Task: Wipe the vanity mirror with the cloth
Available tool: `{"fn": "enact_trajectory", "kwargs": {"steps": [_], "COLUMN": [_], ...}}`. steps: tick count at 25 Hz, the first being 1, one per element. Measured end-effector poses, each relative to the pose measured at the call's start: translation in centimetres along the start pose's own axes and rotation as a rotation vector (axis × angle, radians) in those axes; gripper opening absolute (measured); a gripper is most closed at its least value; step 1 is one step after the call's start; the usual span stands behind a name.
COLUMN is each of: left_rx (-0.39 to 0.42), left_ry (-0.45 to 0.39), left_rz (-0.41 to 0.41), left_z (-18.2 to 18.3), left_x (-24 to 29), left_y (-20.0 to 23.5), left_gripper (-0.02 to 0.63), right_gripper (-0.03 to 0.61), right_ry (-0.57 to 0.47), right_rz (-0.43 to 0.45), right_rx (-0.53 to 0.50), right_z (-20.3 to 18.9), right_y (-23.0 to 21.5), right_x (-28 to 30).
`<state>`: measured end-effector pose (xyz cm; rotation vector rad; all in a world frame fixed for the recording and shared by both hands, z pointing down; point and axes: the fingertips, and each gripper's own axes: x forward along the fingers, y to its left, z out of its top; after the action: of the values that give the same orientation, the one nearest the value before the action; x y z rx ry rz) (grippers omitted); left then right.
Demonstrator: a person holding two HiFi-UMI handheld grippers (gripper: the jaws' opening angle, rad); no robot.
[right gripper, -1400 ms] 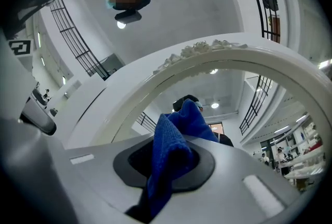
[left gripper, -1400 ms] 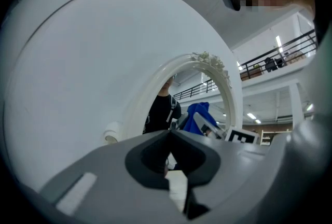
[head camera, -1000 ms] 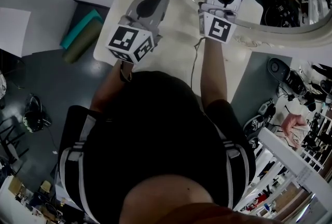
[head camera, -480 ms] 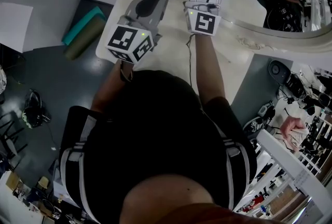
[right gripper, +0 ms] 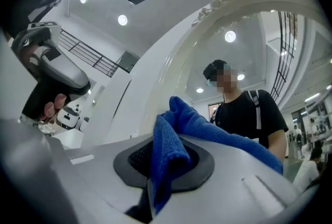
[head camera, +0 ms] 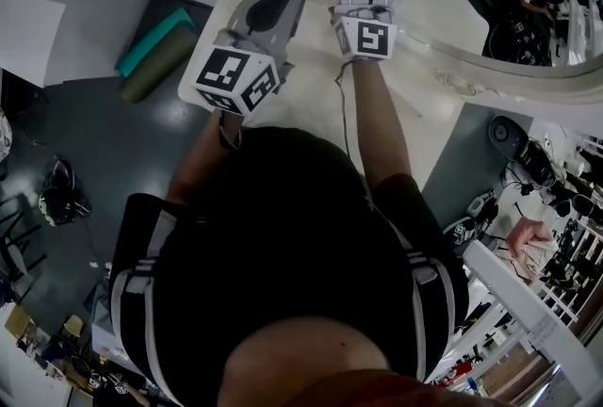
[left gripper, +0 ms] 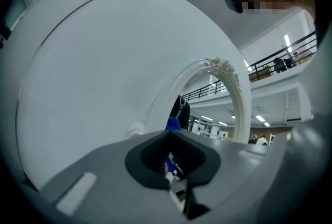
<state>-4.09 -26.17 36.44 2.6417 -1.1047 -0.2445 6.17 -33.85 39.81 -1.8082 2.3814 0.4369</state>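
1. White vanity top (head camera: 311, 85) and grey floor (head camera: 85, 160) lie below. The blue cloth (right gripper: 174, 140) is up at the left rim of the vanity mirror (head camera: 490, 66); whether it touches the glass I cannot tell.
2. It looks soft, light and limp, so it will drape and bunch. A pinch on a gathered fold, as here, suits it, with a loose flap left to wipe.
3. Right gripper (right gripper: 150, 189) is clamped on that fold.
4. Mirror glass is probably fragile and slick, so light pressure seems wise.
5. Left gripper (left gripper: 179, 192) hangs beside, jaws pressed together on nothing.
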Motion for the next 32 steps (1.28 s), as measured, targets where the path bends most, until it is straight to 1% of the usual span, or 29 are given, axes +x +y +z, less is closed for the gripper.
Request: {"fn": "enact_trajectory", "kwargs": {"steps": [6, 11, 13, 16, 23, 27, 32], "left_rx": [-0.013, -0.022, -0.020, -0.015, 0.001, 0.019, 0.049], "left_ry": [0.002, 0.012, 0.017, 0.023, 0.032, 0.039, 0.051], "left_rz": [0.015, 0.010, 0.006, 0.001, -0.037, -0.073, -0.110], "left_z": [-0.2, -0.7, -0.9, -0.9, -0.9, -1.2, -2.6], "left_x": [-0.4, -0.9, -1.0, -1.3, -1.9, -1.8, -1.0], "left_y": [0.4, 0.0, -0.3, -0.9, -2.8, -4.2, -6.7], "left_gripper": [0.009, 0.009, 0.009, 0.009, 0.009, 0.009, 0.009], "right_gripper": [0.040, 0.040, 0.040, 0.041, 0.041, 0.043, 0.041], "right_ry": [-0.048, -0.089, -0.088, -0.051, -0.002, 0.027, 0.079], "right_rz": [0.025, 0.051, 0.067, 0.082, 0.001, -0.053, -0.127], "right_rx": [0.135, 0.257, 0.275, 0.267, 0.244, 0.269, 0.287], "right_z": [-0.5, -0.9, -1.0, -0.9, 2.1, 3.6, 4.5], "right_y": [-0.1, -0.1, -0.1, 0.1, -0.3, -1.0, -2.4], "right_x": [0.0, -0.2, -0.2, -0.5, -3.3, -5.7, -10.4]}}
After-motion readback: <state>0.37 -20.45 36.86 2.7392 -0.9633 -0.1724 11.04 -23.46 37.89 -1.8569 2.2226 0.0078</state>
